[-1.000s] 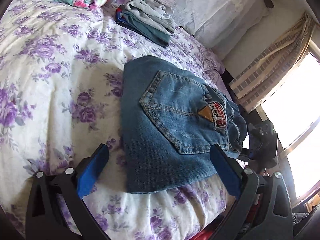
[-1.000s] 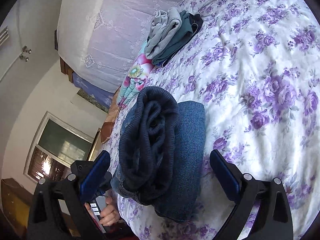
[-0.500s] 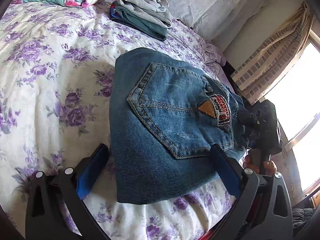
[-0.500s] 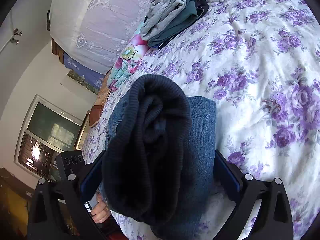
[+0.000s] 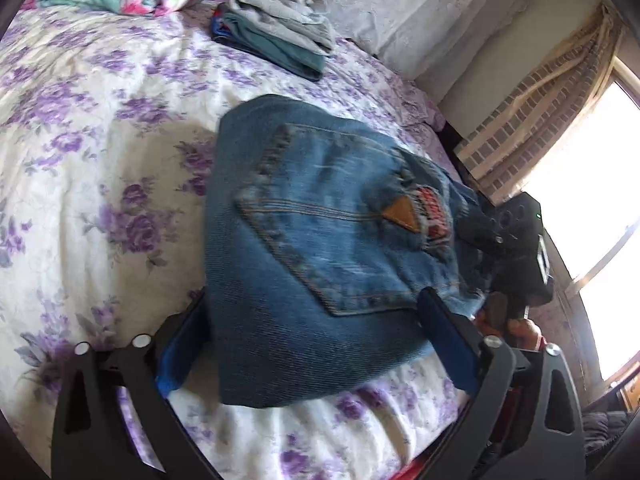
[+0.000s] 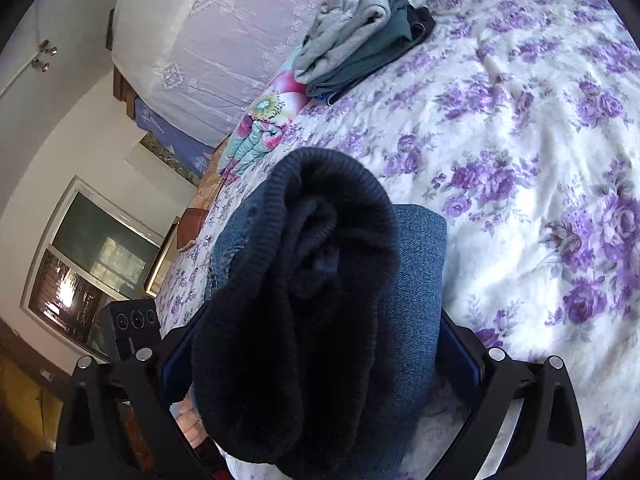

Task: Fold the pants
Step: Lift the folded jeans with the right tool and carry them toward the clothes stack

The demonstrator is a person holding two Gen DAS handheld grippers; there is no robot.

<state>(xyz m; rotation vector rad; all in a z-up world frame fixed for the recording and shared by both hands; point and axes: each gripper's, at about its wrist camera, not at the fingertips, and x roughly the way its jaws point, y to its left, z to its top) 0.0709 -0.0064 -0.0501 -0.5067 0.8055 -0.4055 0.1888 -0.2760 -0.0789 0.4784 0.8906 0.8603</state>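
Both grippers now closer, left gripper [image 5: 316,344] wide open astride folded jeans [image 5: 320,240]

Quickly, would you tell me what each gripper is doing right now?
Left gripper: open, straddling the folded blue denim jeans.
Right gripper: open, straddling the same jeans.

The blue jeans [image 5: 320,248] are lying folded up in a thick bundle near the edge of the bed. A back pocket with a small brown patch is facing up. From the right wrist view, the dark fuzzy lining [image 6: 304,320] is showing at the open end, rolled inside the blue cloth.
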